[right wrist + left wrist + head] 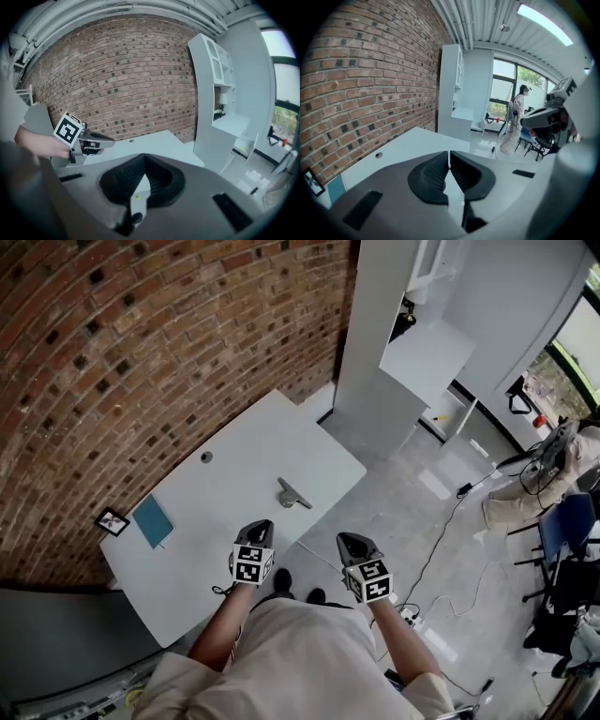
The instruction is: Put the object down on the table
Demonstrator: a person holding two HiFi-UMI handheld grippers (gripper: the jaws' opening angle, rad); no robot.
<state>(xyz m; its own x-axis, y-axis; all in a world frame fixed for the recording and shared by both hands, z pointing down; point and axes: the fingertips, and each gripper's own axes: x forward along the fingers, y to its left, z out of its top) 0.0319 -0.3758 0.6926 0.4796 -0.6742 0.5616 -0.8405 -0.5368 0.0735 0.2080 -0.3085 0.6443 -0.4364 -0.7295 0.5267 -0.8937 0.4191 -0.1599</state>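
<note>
A small grey T-shaped object (292,494) lies on the white table (234,474), near its right front edge. My left gripper (260,526) hovers just short of it, over the table's edge, apart from the object. In the left gripper view its jaws (449,153) meet at the tips with nothing between them. My right gripper (348,539) hangs off the table over the floor. Its jaws (142,158) are also shut and empty. The object is hidden behind the jaws in both gripper views.
A blue notebook (152,520) and a small framed picture (112,521) lie at the table's left end, and a cable hole (206,457) sits near the brick wall. A white cabinet (384,343) stands beyond the table. Cables (450,521) and chairs (562,531) are at the right.
</note>
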